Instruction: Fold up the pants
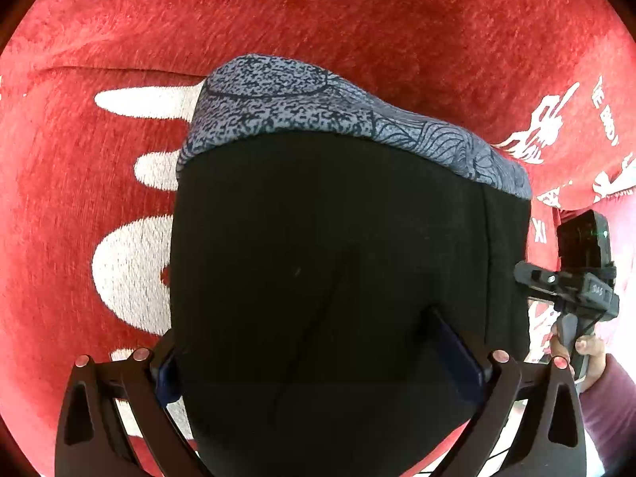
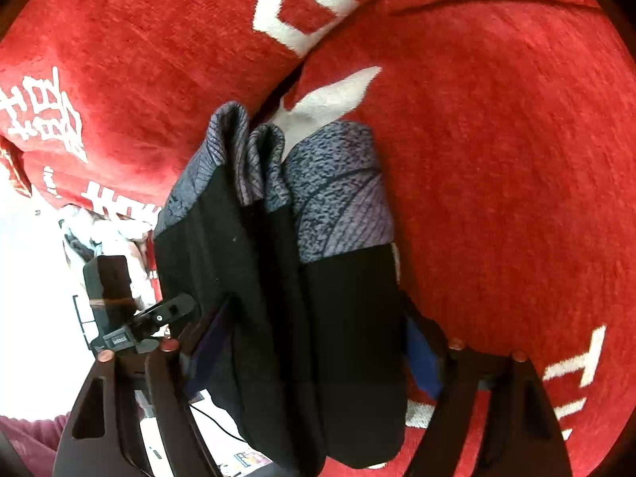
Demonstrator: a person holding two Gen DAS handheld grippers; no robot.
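Observation:
The pants [image 1: 338, 258] are black with a grey patterned band [image 1: 318, 107] at their far end. They hang lifted above a red blanket [image 1: 357, 8]. My left gripper [image 1: 322, 357] is shut on the black cloth, which covers most of its view. My right gripper [image 2: 314, 349] is shut on the same pants [image 2: 278, 298], bunched into folds with the grey band [image 2: 338, 198] at the top. The right gripper also shows at the right edge of the left wrist view [image 1: 572, 278], close beside the pants.
The red blanket with white lettering [image 2: 497, 159] fills the background in both views. A fold runs through it [image 2: 302, 63]. A white floor with clutter [image 2: 111, 238] lies at the left of the right wrist view. The person's hand [image 1: 592, 357] holds the right gripper.

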